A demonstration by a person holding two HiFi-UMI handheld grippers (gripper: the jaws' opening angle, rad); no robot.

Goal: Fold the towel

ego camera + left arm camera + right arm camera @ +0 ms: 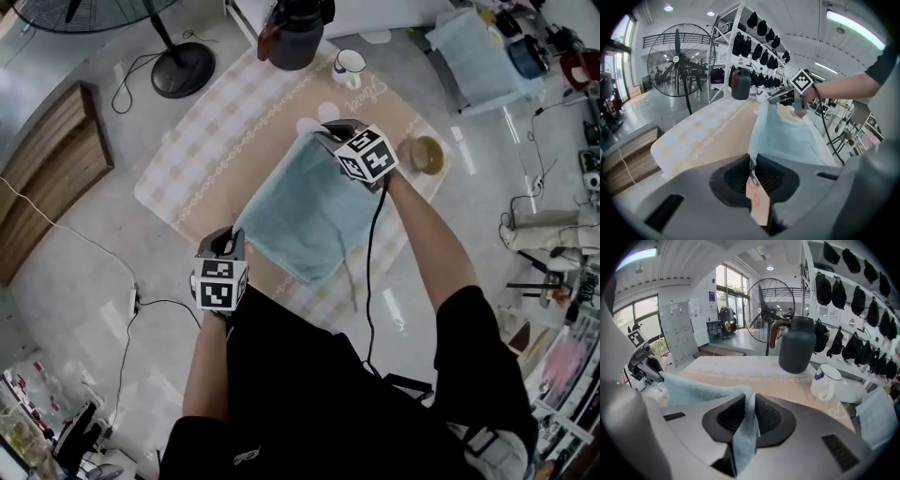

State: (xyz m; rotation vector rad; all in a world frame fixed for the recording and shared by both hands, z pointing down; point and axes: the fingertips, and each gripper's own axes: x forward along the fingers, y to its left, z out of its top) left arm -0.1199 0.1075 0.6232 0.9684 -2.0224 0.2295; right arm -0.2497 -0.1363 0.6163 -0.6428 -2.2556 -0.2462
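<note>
Towel (300, 211) corners sit tight in both claws, and along that one edge the pale blue cloth is up off the table (187, 159). The left claw (225, 244) is pinched shut on a corner with a small tag, close to the person's body. The right claw (326, 134) is pinched shut on the other corner. It is farther out over the table, near the dark jug (295, 37) and the white mug (349, 67). So the held edge runs in a slanted line from the near left claw to the far right claw, and it is pulled fairly straight. The rest of the towel drops away from that line toward the person's right side. Its low edge seems to lie on the table, though that is hard to be sure of. This looks like the start of a fold. The next move likely turns on one thing: the loose edge lies to the right of both claws. Both would have to carry the held edge across that way together, keeping the same gap, to lay it on the loose edge
</note>
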